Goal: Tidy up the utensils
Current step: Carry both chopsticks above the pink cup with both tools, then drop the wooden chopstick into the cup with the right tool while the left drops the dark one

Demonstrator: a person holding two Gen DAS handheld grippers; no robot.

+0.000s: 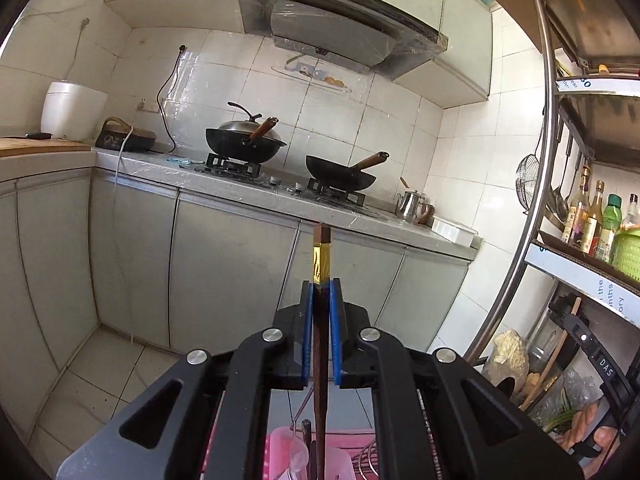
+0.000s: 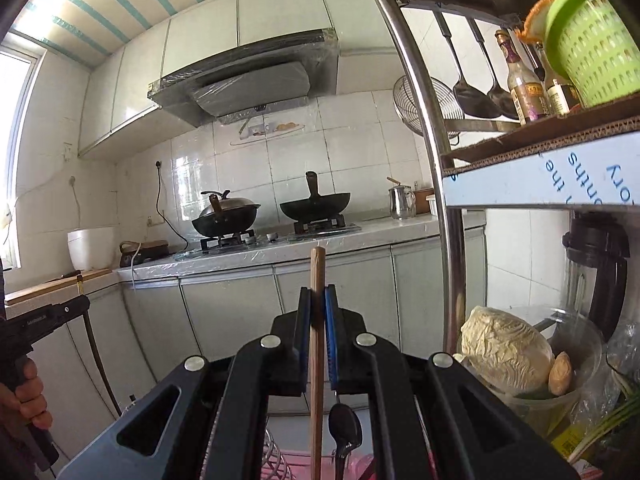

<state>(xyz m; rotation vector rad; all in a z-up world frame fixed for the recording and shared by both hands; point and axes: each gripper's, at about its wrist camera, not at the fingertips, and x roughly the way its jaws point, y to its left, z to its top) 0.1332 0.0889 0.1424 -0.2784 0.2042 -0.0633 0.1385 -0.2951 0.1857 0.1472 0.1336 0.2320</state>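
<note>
Nearest, in the left wrist view: left gripper (image 1: pixel 321 286), blue pads pressed onto a dark wooden chopstick (image 1: pixel 320 360), gold band just past the fingertips, brown tip pointing at the cabinet doors. Below the jaws, a pink rack (image 1: pixel 280 452) with more utensils standing in it (details too cramped to tell). At the lower right edge, a hand (image 1: pixel 592 436) wrapped round the other black handle.

In the right wrist view: right gripper (image 2: pixel 318 294), clamped likewise on a pale wooden stick (image 2: pixel 317 360), upright between the pads, rounded end above them. Just beside it, lower down, a black spoon (image 2: pixel 345 424). At left, the other hand (image 2: pixel 28 396) on its handle.

Further right: steel shelf rack (image 2: pixel 424 120), cabbage (image 2: pixel 508 348) in a clear bowl, bottles and a green basket (image 2: pixel 592 52) above, ladles hanging.

Far side: grey counter (image 1: pixel 248 188), lidded wok (image 1: pixel 244 142) and open wok (image 1: pixel 340 176) on the burners, steel kettle (image 1: pixel 410 205), white rice cooker (image 1: pixel 72 110), range hood (image 1: pixel 340 28) overhead.
</note>
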